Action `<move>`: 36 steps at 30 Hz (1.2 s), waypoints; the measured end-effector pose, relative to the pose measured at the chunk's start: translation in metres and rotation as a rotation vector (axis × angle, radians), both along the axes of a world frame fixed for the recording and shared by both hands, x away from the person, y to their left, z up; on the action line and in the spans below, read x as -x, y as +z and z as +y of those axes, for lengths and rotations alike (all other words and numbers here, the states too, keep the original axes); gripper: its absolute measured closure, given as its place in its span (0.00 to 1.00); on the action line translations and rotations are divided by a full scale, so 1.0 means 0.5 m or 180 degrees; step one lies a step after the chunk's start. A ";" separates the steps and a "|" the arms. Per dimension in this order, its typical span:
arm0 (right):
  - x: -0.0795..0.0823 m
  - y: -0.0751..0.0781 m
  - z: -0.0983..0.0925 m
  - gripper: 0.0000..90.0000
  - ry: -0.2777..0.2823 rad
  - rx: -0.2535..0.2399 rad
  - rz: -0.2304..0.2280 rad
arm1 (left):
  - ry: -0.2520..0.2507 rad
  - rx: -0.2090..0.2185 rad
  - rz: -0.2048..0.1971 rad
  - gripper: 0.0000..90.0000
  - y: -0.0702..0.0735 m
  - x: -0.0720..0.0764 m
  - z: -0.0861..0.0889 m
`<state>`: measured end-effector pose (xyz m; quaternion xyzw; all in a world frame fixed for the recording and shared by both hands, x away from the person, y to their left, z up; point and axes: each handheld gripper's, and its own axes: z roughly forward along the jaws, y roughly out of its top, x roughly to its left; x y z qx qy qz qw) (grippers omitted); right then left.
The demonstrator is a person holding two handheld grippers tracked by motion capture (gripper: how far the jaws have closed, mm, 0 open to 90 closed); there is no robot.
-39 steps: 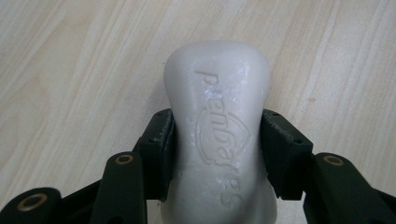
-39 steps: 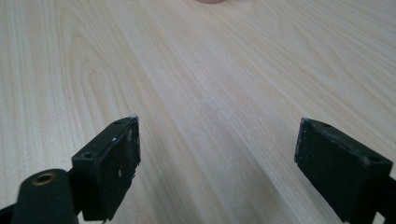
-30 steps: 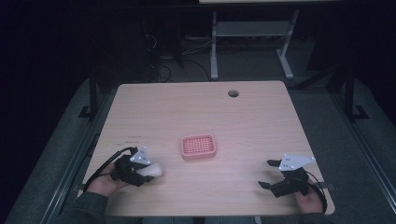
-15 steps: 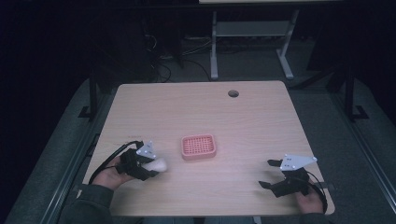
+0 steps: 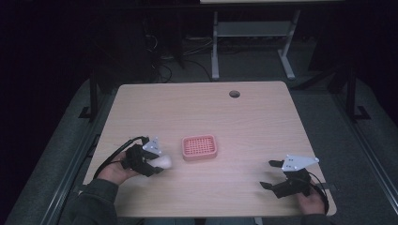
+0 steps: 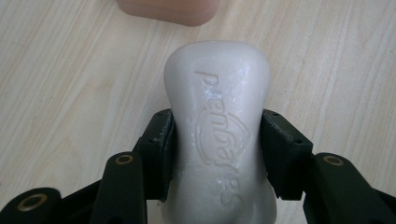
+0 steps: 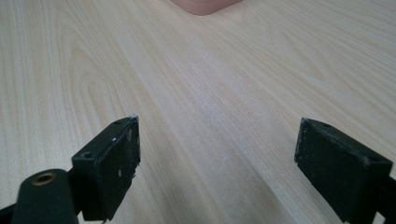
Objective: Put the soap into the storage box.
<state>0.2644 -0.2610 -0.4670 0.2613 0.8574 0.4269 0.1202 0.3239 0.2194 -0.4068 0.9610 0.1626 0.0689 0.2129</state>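
A white bar of soap [image 6: 219, 135] with embossed lettering sits between the two black jaws of my left gripper [image 6: 217, 140], which is shut on it. In the high view the same soap [image 5: 164, 162] pokes out of the left gripper [image 5: 157, 164] just left of a pink soap dish [image 5: 199, 146] with a gridded top. The dish's edge [image 6: 170, 10] lies just beyond the soap in the left gripper view. My right gripper [image 5: 271, 174] rests at the table's front right, jaws wide apart with nothing between them [image 7: 217, 158]; the pink dish's corner [image 7: 205, 6] lies far ahead.
The light wooden table [image 5: 197, 112] has a round cable hole [image 5: 234, 93] at its far right. Beyond the far edge stand a metal frame's legs [image 5: 215, 47] and cables on a dark floor. The person's hands and sleeves come in at the front edge.
My left gripper has moved right toward the pink dish, carrying the soap and lifting slightly. The right gripper has stayed where it was.
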 end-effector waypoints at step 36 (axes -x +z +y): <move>0.000 0.004 -0.005 0.15 0.0001 -0.0083 -0.0034 | -0.0225 -0.0096 -0.0013 0.55 0.041 -0.075 -0.100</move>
